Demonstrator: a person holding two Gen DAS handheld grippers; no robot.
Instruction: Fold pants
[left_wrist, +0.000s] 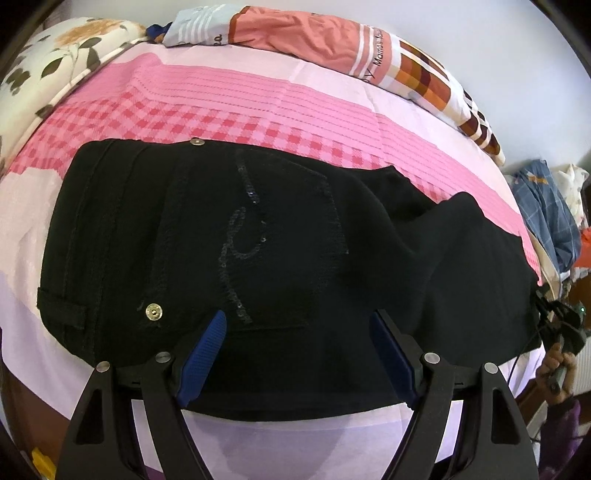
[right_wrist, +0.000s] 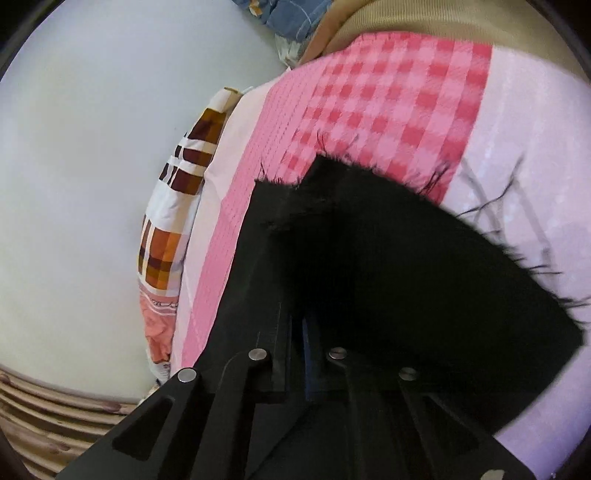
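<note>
Left wrist view: black pants (left_wrist: 258, 240) lie flat across a pink checked bed sheet (left_wrist: 221, 107), waistband and brass rivet (left_wrist: 154, 311) toward the left, legs running off to the right.

Left hand-held gripper (left_wrist: 295, 354): jaws stand wide apart, blue pads (left_wrist: 207, 350) hovering over the near edge of the seat; nothing is between them that they press on, as far as I can see.

Right wrist view: right hand-held gripper (right_wrist: 306, 354) has its jaws closed together, and black cloth with a frayed hem (right_wrist: 369, 177) drapes forward from them over the sheet, so I judge it has the leg ends pinched.

Where the pants are: on the bed, waist end resting near the left gripper, hem end raised in the right one at the far right of the garment.

Surroundings: a patterned quilt (left_wrist: 406, 62) is bunched at the far edge of the bed, a floral pillow (left_wrist: 55, 62) at the far left, well apart from the pants.

Step in hand, my reading: carrying the hem end over toward the waistband to halve the length.

Doing it well: keep both leg layers together in the pinch, lift enough that the cloth does not drag the sheet, and travel straight along the legs so edges line up.

Left side's job: pin or steady the waist so it does not slide.

Risk: loose hem threads snagging, or one layer slipping out.
</note>
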